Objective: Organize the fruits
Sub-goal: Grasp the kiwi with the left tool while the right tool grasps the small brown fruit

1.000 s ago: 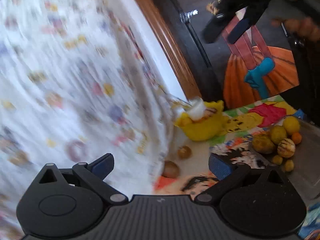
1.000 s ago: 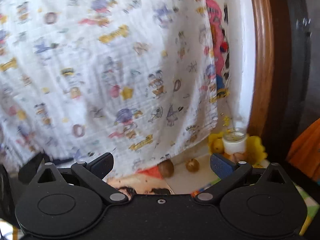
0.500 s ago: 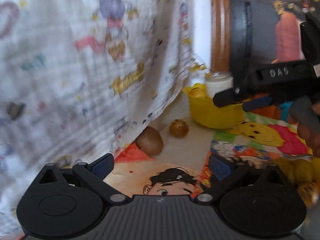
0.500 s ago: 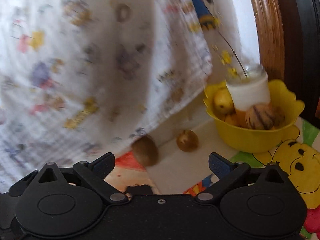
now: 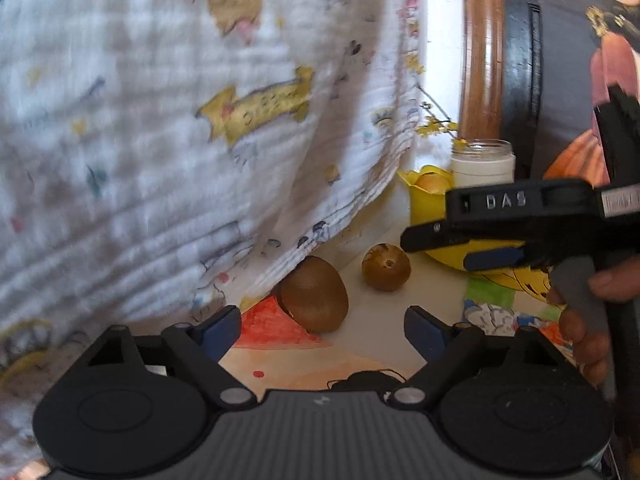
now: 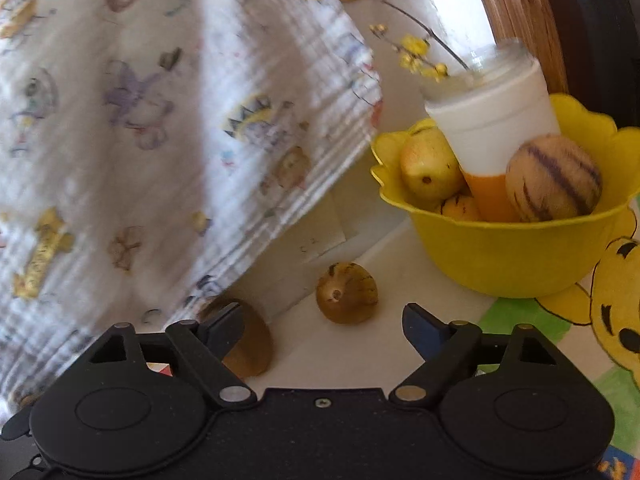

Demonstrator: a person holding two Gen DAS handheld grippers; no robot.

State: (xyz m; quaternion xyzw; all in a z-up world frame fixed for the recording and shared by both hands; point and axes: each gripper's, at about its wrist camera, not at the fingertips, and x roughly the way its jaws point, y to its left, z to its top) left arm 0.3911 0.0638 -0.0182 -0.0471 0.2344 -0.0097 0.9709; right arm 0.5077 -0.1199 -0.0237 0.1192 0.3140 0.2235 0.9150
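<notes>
A brown kiwi (image 5: 314,294) lies on the table at the hem of a hanging printed cloth (image 5: 180,140); it also shows in the right wrist view (image 6: 252,344), partly behind my left finger. A small round brownish fruit (image 5: 386,267) (image 6: 346,298) lies beside it. A yellow bowl (image 6: 508,252) (image 5: 428,200) holds several fruits and a white-and-orange jar (image 6: 492,136). My left gripper (image 5: 322,330) is open and empty, just short of the kiwi. My right gripper (image 6: 322,326) is open and empty, just short of the small fruit; from the left wrist view it (image 5: 440,240) hovers in front of the bowl.
The printed cloth (image 6: 140,120) hangs over the left and touches the kiwi. A cartoon-print mat (image 6: 600,320) covers the table on the right. A wooden frame (image 5: 480,60) and dark panel stand behind the bowl.
Both grippers have moved forward and down toward the kiwi and the small fruit, which look larger now. The right gripper has come lower and nearer to the bowl. Both stay open.
</notes>
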